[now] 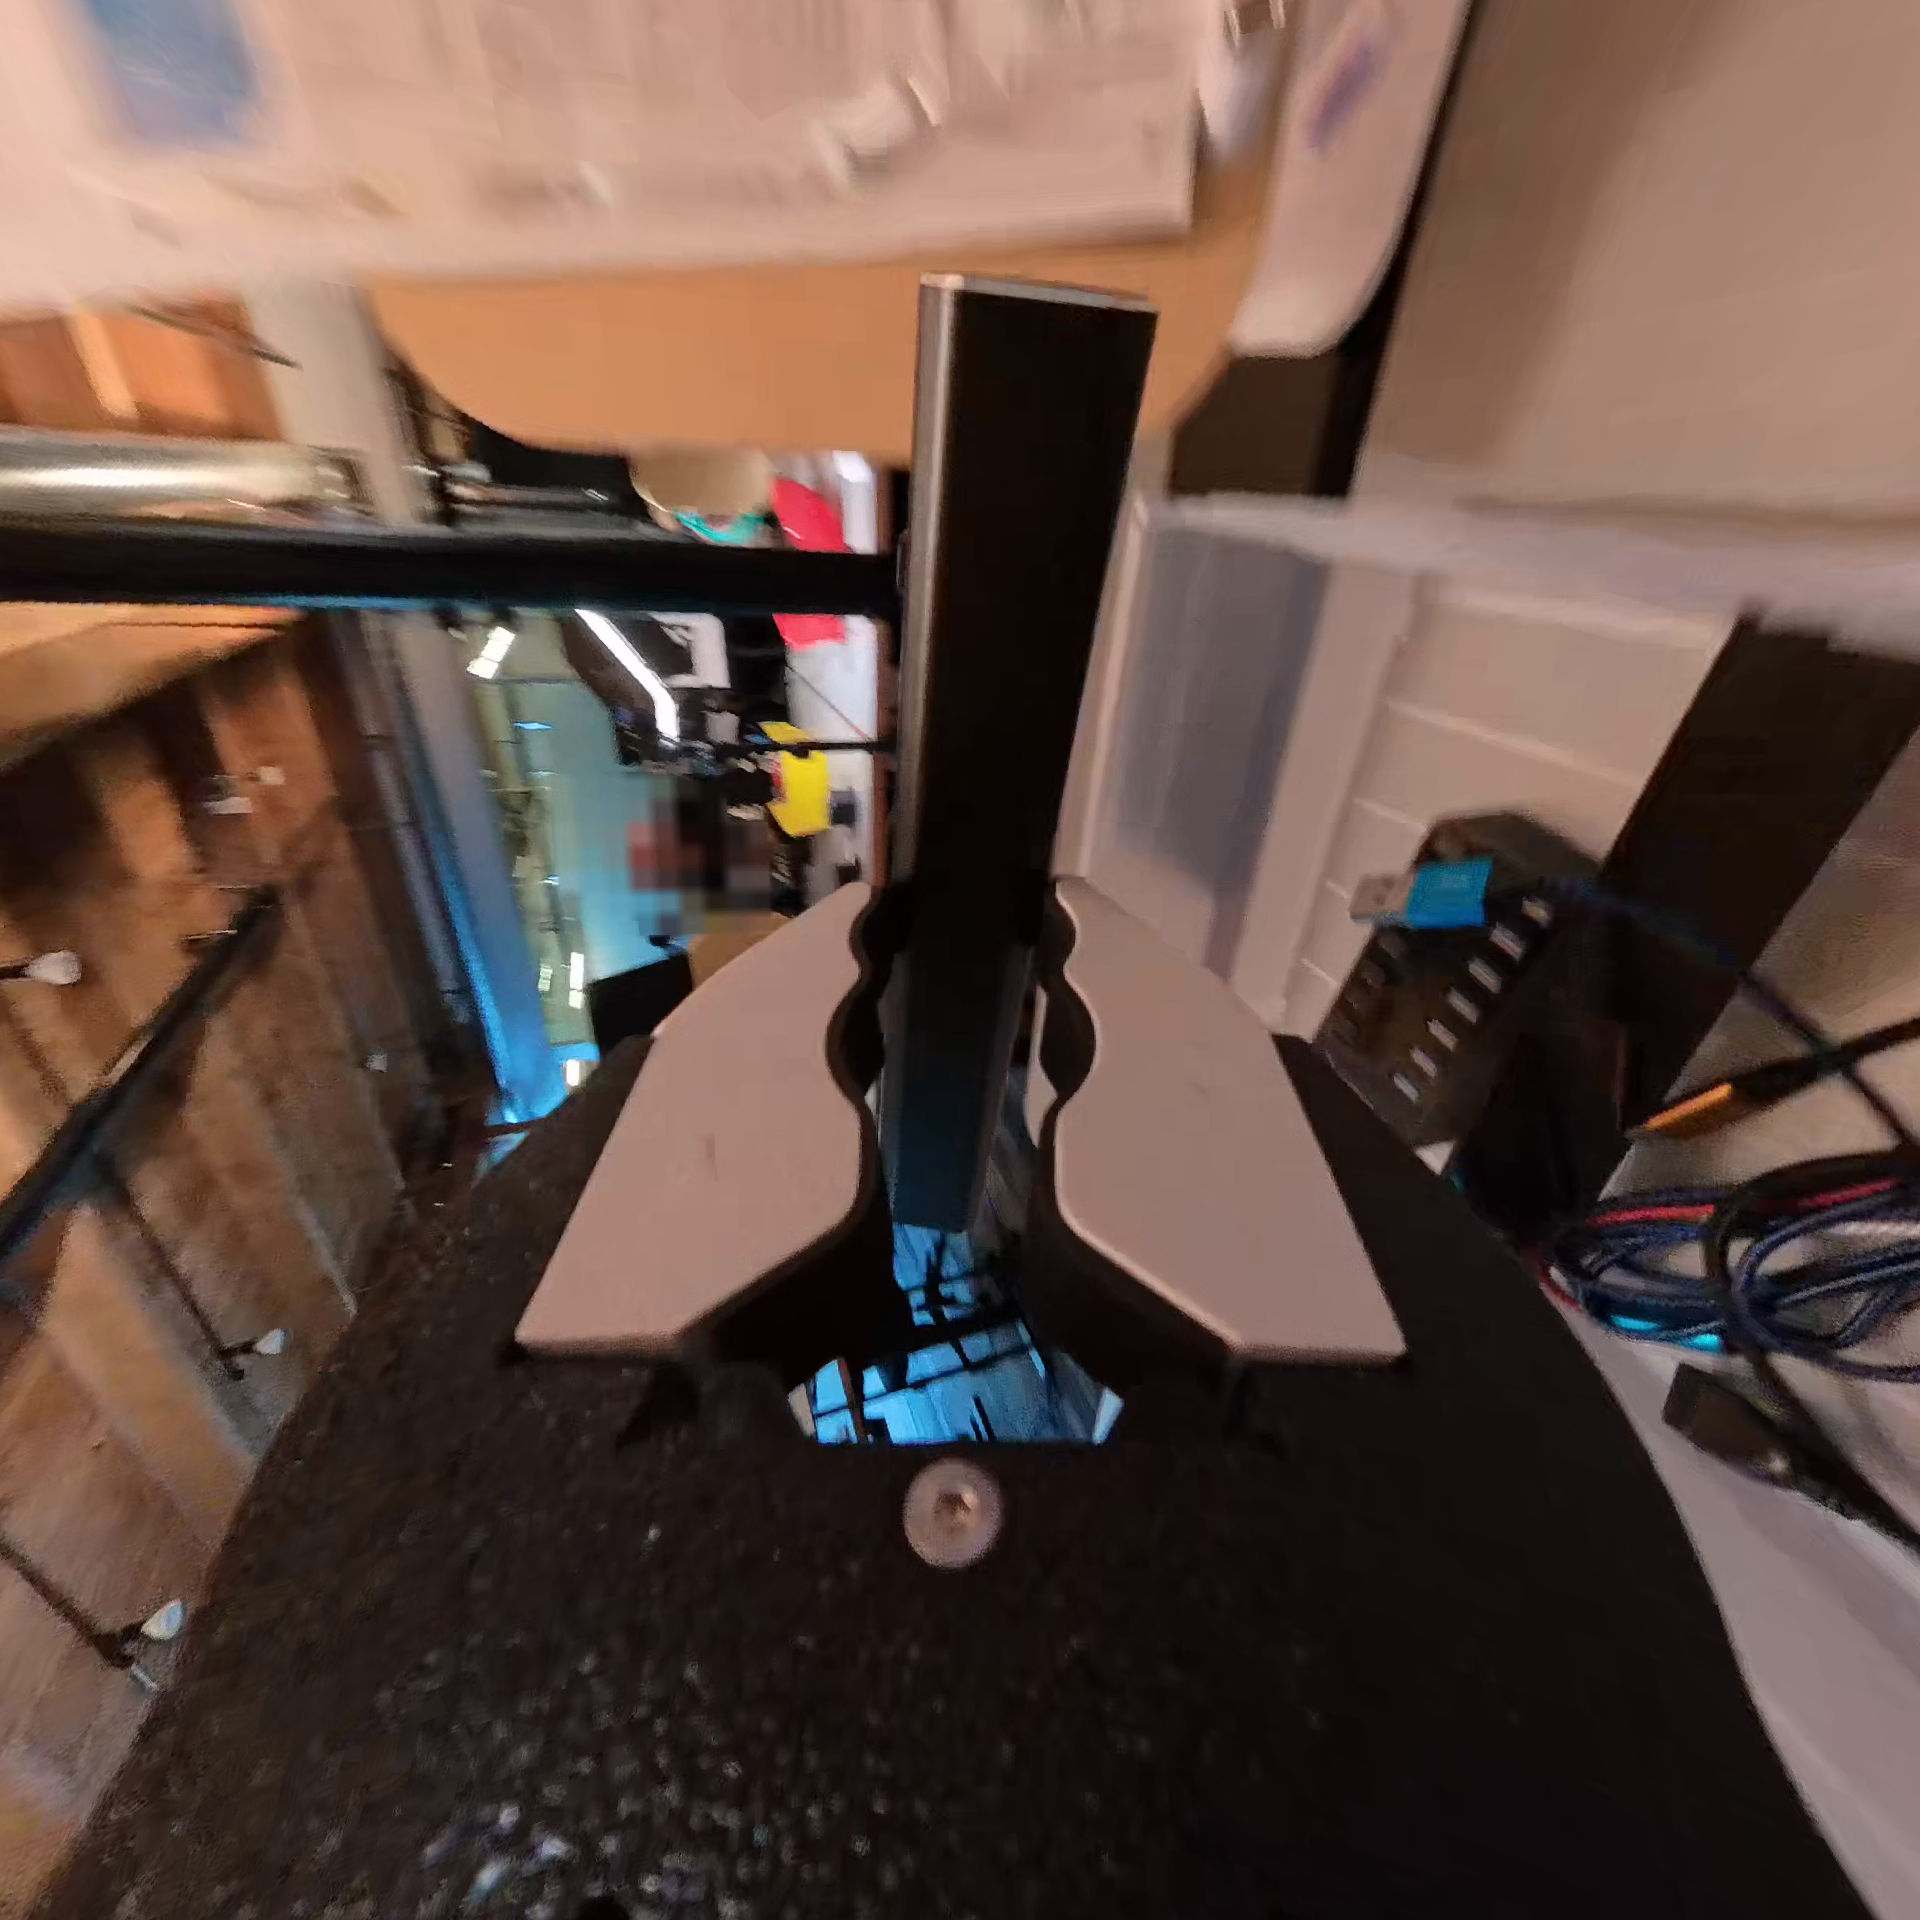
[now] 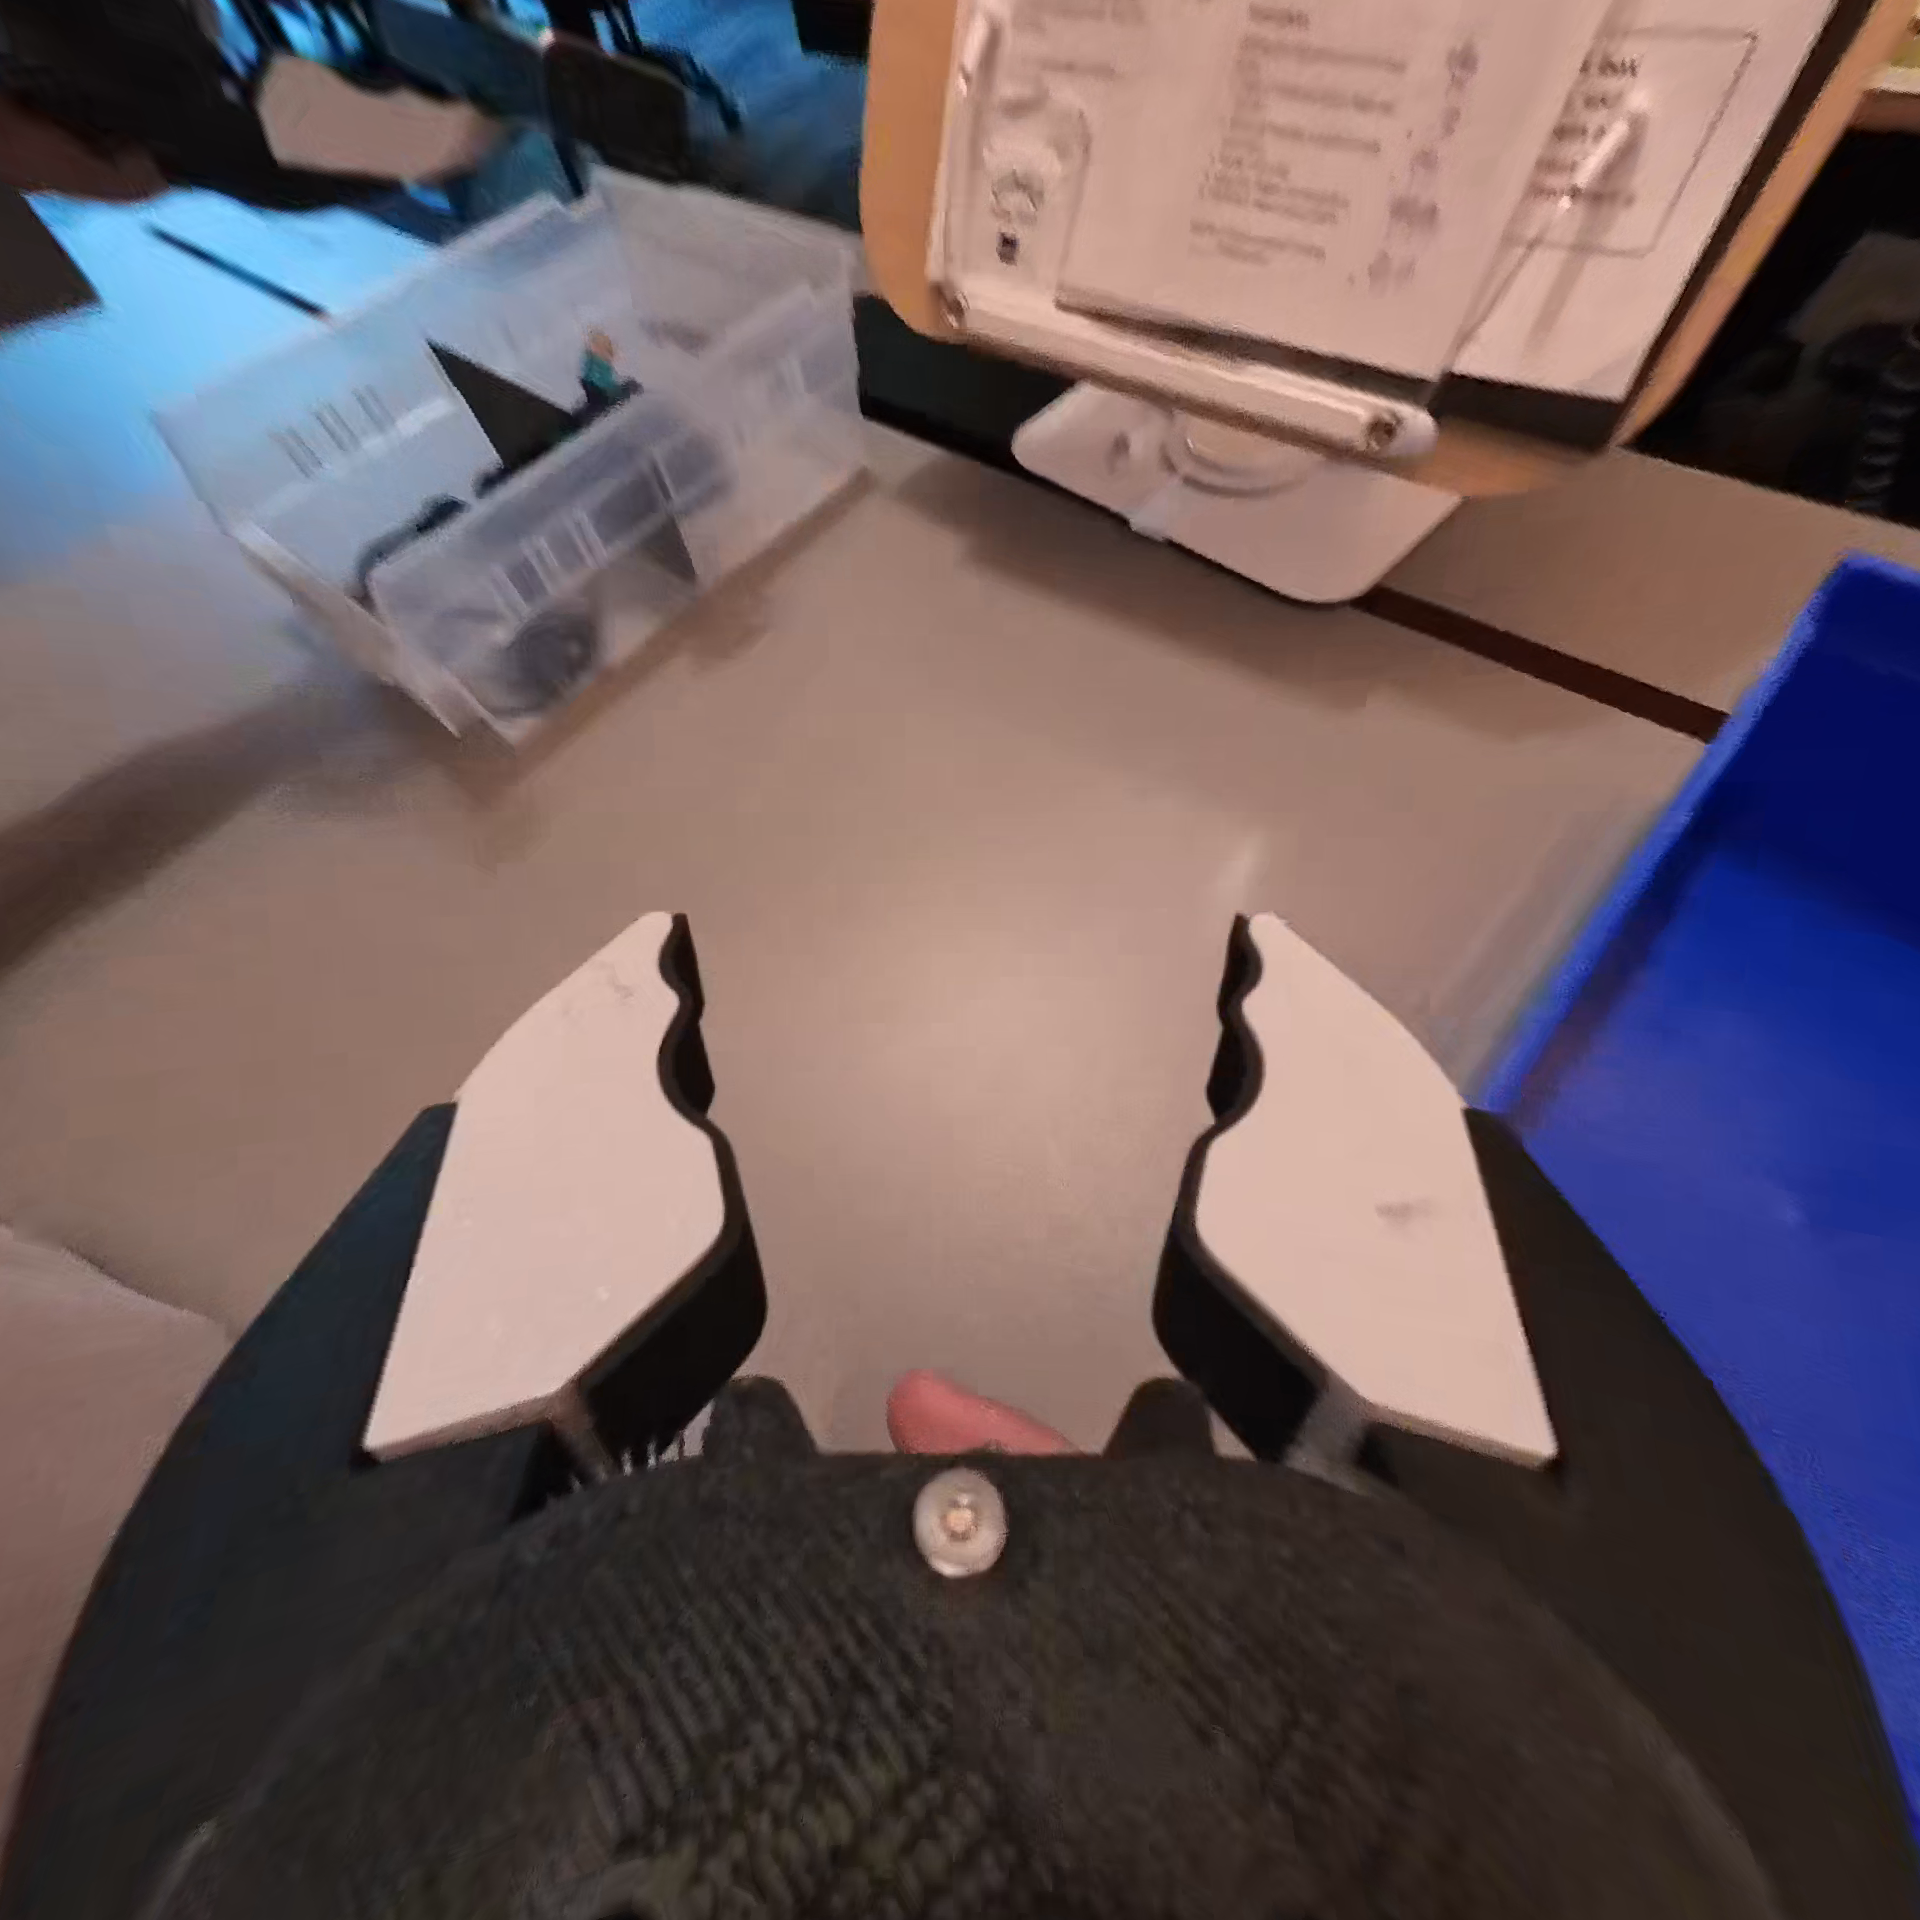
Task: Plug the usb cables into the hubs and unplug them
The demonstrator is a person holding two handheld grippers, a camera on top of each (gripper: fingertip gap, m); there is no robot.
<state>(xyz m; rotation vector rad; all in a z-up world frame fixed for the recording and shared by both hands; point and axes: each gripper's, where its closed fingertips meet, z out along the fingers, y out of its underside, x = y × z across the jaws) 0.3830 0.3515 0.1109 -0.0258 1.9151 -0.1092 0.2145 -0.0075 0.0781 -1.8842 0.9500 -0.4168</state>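
In the left wrist view my left gripper [image 1: 961, 904] is shut on a long, slim black USB hub [image 1: 1029, 520] with a silver edge, which sticks out forward between the fingers. This view is tilted and blurred. To the right a second black hub [image 1: 1455, 997] with a row of several ports stands on the white table, with a blue USB plug [image 1: 1439, 896] at its top end. A bundle of blue and red braided cables [image 1: 1766, 1268] lies beside it. In the right wrist view my right gripper [image 2: 961, 935] is open and empty above the grey table [image 2: 935, 727].
A black USB plug [image 1: 1735, 1423] and an orange-tipped cable [image 1: 1704, 1112] lie near the bundle. A clear plastic bin [image 2: 520, 499] stands back left, a white stand [image 2: 1247, 499] holding paper sheets at the back, and a blue bin [image 2: 1766, 987] on the right.
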